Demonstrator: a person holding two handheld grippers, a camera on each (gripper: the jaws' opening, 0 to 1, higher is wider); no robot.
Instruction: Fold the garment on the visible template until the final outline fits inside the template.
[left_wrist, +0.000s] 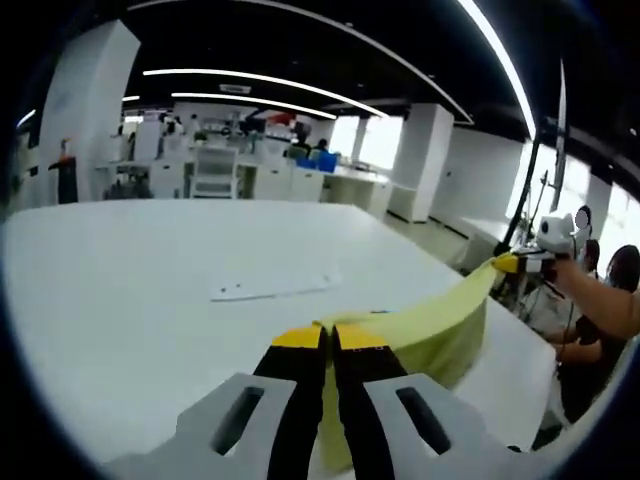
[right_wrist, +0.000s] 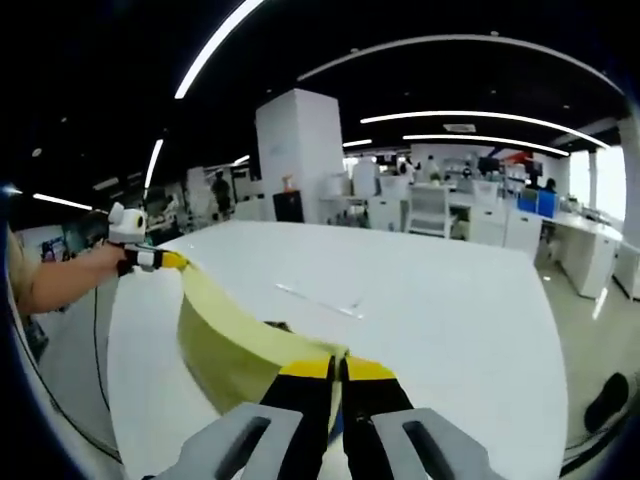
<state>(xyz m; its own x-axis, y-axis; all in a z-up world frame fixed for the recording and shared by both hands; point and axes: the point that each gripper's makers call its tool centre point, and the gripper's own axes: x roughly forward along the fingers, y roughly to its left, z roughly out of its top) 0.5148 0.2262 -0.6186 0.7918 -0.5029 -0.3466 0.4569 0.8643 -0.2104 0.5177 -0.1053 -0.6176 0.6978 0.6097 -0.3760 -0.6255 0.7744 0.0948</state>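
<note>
In the left gripper view, the left claw (left_wrist: 329, 338) rises from the bottom edge with its two black, yellow-tipped jaws pressed narrow together on an edge of the pale yellow garment (left_wrist: 440, 325). The cloth is lifted off the white desk (left_wrist: 130, 290) and stretches as a taut band up and to the right, where the right claw (left_wrist: 507, 263) pinches its far end, held by a person's hand (left_wrist: 568, 272) with a bare forearm; whether those jaws are fully closed is too small to tell, though the cloth hangs from them. The lower part of the garment droops below the band toward the desk near its right edge. Farther back on the desk lies a thin, flat, pale sheet, the template (left_wrist: 273, 288), well apart from the cloth. Beyond the desk are white workstations, a white chair (left_wrist: 213, 172) and long ceiling light strips. In the right gripper view, the right claw (right_wrist: 337, 368) comes up from the bottom with its yellow-tipped jaws closed tight on the near end of the same garment (right_wrist: 225, 340), which runs up and left as a band to the left claw (right_wrist: 170, 260), gripped by a hand (right_wrist: 118, 258). The cloth sags in a fold beneath the band, above the near-left part of the desk (right_wrist: 450, 300). The flat template (right_wrist: 318, 300) lies on the desk behind the cloth, apart from it.
</note>
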